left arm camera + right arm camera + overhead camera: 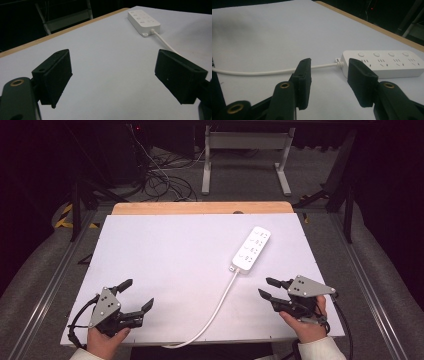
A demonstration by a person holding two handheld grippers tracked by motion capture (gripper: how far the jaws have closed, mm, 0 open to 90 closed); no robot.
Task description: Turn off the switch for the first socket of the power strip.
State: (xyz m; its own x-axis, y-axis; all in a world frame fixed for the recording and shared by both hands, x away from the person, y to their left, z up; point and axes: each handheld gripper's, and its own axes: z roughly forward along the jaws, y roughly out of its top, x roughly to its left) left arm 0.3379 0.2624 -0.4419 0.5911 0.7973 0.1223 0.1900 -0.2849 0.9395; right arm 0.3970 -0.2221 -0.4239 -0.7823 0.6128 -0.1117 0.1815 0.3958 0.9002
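A white power strip [251, 248] [143, 21] [384, 63] with several sockets and buttons lies on the white table [170, 260], right of centre. Its white cord [215, 307] [274, 71] runs down and left off the front edge. My left gripper [136, 294] [113, 77] rests near the front left corner, open wide, nothing between its jaws. My right gripper [268, 287] [329, 82] sits front right, a short way below the strip, jaws partly apart and empty, pointing at the strip's cord end.
A wooden strip [202, 208] edges the table's far side. Beyond it stand a grey metal stand [245, 155] and tangled cables [160, 175] on the floor. Metal rails [50, 285] run along both sides of the table.
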